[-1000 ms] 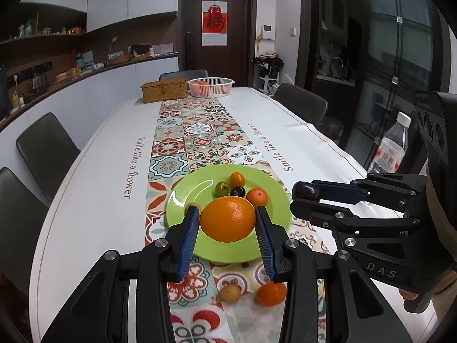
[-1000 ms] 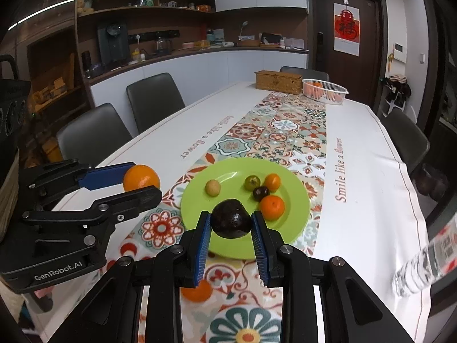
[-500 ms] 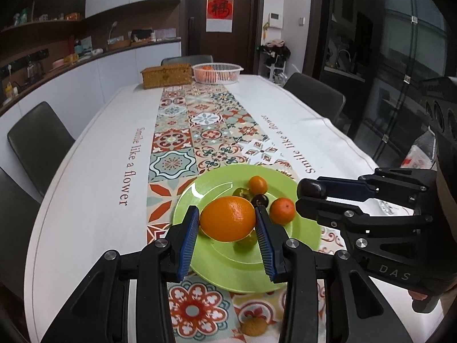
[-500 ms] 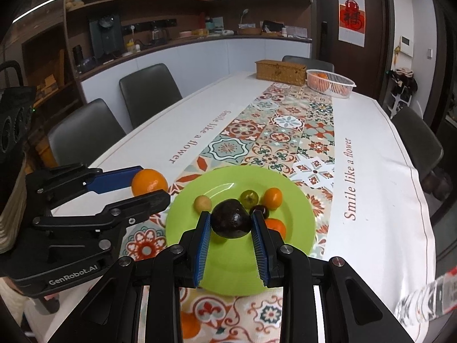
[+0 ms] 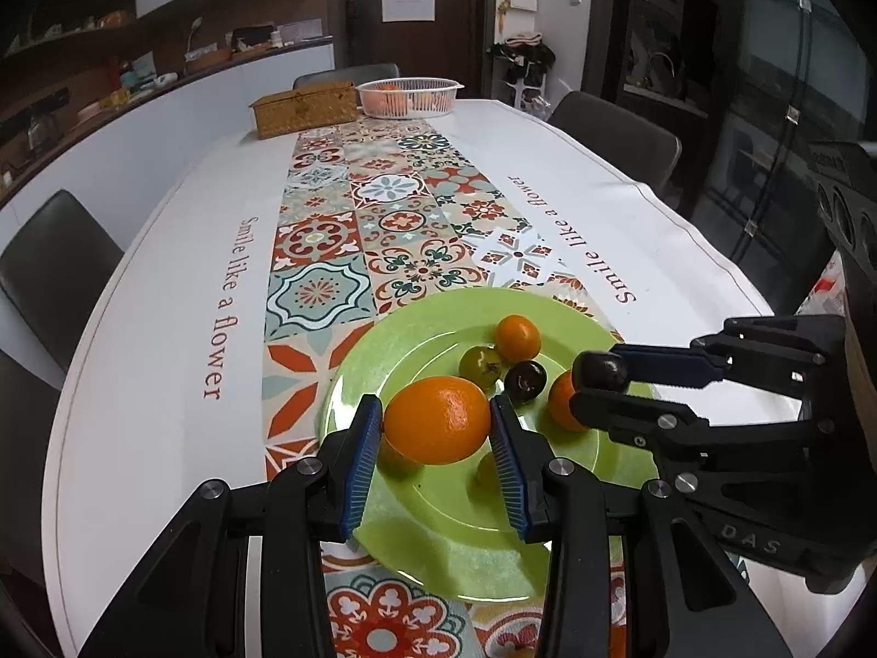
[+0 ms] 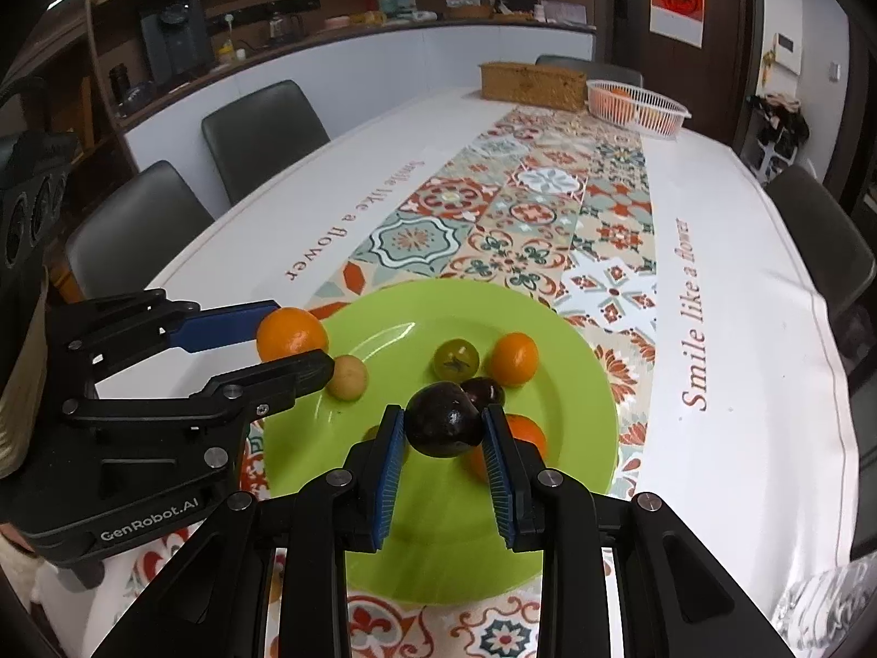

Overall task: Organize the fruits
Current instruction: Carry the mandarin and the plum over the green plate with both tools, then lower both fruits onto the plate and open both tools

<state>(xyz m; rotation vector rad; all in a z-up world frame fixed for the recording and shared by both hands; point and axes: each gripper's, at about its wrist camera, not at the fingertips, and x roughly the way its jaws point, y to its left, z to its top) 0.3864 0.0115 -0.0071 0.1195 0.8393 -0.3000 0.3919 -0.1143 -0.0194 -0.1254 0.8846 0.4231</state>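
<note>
My left gripper (image 5: 436, 430) is shut on a large orange (image 5: 437, 419) and holds it over the near left part of the green plate (image 5: 438, 515). My right gripper (image 6: 444, 427) is shut on a dark avocado (image 6: 445, 419) over the plate's (image 6: 438, 537) near middle. On the plate lie a small orange (image 6: 512, 359), a green fruit (image 6: 456, 357), a dark plum (image 6: 488, 390), a tan round fruit (image 6: 348, 377) and another orange (image 6: 529, 433) partly hidden behind my right finger. The left gripper also shows in the right wrist view (image 6: 293, 342).
The plate sits on a patterned runner (image 5: 383, 208) on a white tablecloth. A woven box (image 5: 304, 108) and a white basket (image 5: 408, 97) of oranges stand at the far end. Dark chairs ring the table. A plastic bottle (image 6: 822, 608) stands at the near right.
Both grippers have moved forward over the plate with their fruits still held. The loose fruits on the runner near me have dropped out of view.
</note>
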